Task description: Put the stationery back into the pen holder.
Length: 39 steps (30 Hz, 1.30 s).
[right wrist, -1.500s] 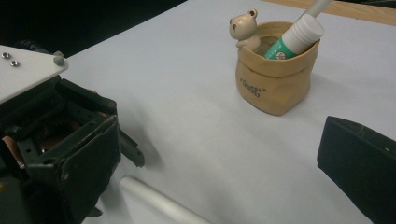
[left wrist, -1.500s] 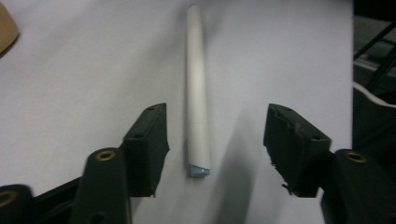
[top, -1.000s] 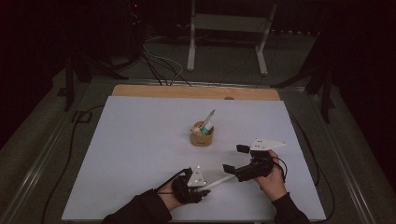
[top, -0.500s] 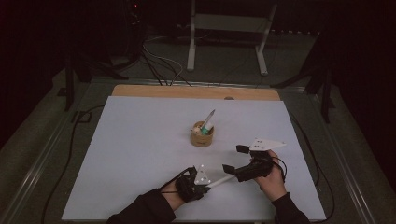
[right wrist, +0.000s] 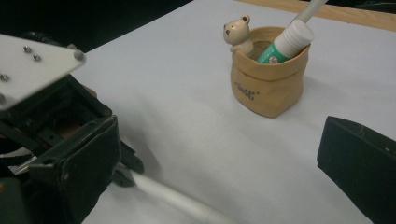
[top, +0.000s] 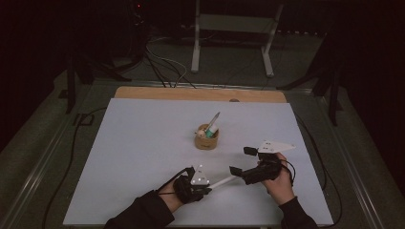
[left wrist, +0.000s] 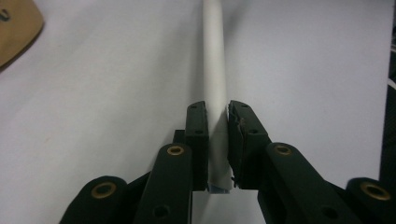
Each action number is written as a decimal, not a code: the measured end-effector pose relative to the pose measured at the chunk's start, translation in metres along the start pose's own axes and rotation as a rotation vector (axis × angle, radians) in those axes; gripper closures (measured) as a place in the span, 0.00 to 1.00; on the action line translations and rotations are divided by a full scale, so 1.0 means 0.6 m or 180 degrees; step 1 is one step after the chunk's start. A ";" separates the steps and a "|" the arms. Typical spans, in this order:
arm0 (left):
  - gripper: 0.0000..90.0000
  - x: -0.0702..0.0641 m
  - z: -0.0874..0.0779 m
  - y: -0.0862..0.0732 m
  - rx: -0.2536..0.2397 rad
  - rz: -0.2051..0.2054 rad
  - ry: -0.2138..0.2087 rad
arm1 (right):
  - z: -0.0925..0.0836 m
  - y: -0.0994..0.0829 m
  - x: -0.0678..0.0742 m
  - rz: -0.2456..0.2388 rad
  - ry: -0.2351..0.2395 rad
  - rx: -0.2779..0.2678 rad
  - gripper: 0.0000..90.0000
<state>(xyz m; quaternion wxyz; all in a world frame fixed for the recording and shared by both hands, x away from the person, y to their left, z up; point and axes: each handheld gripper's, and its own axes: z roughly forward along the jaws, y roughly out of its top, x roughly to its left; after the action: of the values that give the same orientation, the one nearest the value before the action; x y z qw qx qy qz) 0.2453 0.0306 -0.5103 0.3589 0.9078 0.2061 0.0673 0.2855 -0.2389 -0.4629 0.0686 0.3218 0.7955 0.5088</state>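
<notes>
The left hand-held gripper (left wrist: 217, 140) has just been closing and is now clamping the near end of a long white plastic rod (left wrist: 214, 70), which is lying low over the white tabletop (top: 143, 143). The right hand-held gripper (top: 243, 161) is standing open around the rod's far end, near a small tan ceramic bag-shaped holder (right wrist: 268, 79).

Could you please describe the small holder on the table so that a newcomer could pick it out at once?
On the white tabletop, look near the middle, beyond both hands. The small tan bag-shaped holder has a little bear figure at its rim and a green-and-white tube leaning inside; it is the table's one tan thing.
</notes>
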 end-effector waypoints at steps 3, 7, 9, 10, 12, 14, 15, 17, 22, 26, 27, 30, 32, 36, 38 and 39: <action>0.89 0.005 -0.010 -0.002 -0.0021 -0.0013 0.0017 | -0.001 0.000 -0.001 0.0003 -0.0009 -0.0002 0.00; 0.89 0.014 -0.022 -0.007 -0.0049 -0.0083 0.0016 | -0.001 0.000 -0.002 0.0007 -0.0006 -0.0002 0.00; 0.89 0.017 -0.028 -0.009 -0.0066 -0.0105 0.0035 | -0.001 0.000 -0.002 0.0018 -0.0009 0.0003 0.00; 0.89 0.018 -0.031 -0.009 -0.0080 -0.0126 0.0029 | -0.001 0.000 -0.002 0.0021 -0.0009 0.0002 0.00; 0.89 0.021 -0.037 -0.011 -0.0107 -0.0154 0.0050 | 0.000 0.000 -0.002 0.0021 -0.0006 0.0001 0.00; 0.89 0.024 -0.042 -0.012 -0.0129 -0.0184 0.0056 | 0.000 0.000 -0.002 0.0021 -0.0003 0.0000 0.00; 0.89 0.025 -0.045 -0.013 -0.0141 -0.0207 0.0067 | 0.000 0.000 -0.002 0.0023 0.0002 0.0001 0.00; 0.89 0.027 -0.050 -0.014 -0.0164 -0.0228 0.0076 | 0.001 -0.001 -0.001 0.0022 0.0002 0.0001 0.00; 0.89 0.035 -0.063 -0.018 -0.0231 -0.0295 0.0133 | 0.005 -0.002 0.000 0.0018 0.0020 0.0017 0.00; 0.89 0.042 -0.074 -0.022 -0.0295 -0.0359 0.0190 | 0.008 -0.002 0.002 0.0012 0.0035 0.0035 0.00; 0.89 0.044 -0.076 -0.023 -0.0305 -0.0372 0.0203 | 0.009 -0.002 0.003 0.0005 0.0045 0.0039 0.00; 0.89 0.050 -0.083 -0.026 -0.0354 -0.0435 0.0263 | 0.012 -0.003 0.006 0.0008 0.0062 0.0044 0.00; 0.89 0.054 -0.087 -0.029 -0.0397 -0.0483 0.0281 | 0.015 -0.003 0.007 -0.0006 0.0075 0.0056 0.00; 0.89 0.060 -0.092 -0.035 -0.0468 -0.0585 0.0296 | 0.024 -0.006 0.013 -0.0001 0.0105 0.0082 0.00; 0.89 0.061 -0.093 -0.037 -0.0489 -0.0612 0.0306 | 0.030 -0.007 0.015 0.0001 0.0126 0.0096 0.00; 0.89 0.064 -0.094 -0.041 -0.0500 -0.0672 0.0307 | 0.032 -0.007 0.016 0.0003 0.0133 0.0100 0.00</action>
<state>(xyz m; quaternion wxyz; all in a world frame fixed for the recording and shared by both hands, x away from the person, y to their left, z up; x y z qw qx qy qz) 0.2566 0.0983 -0.4866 0.4237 0.8459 0.3116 0.0887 0.2842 -0.2196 -0.4737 0.0467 0.3125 0.8045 0.5029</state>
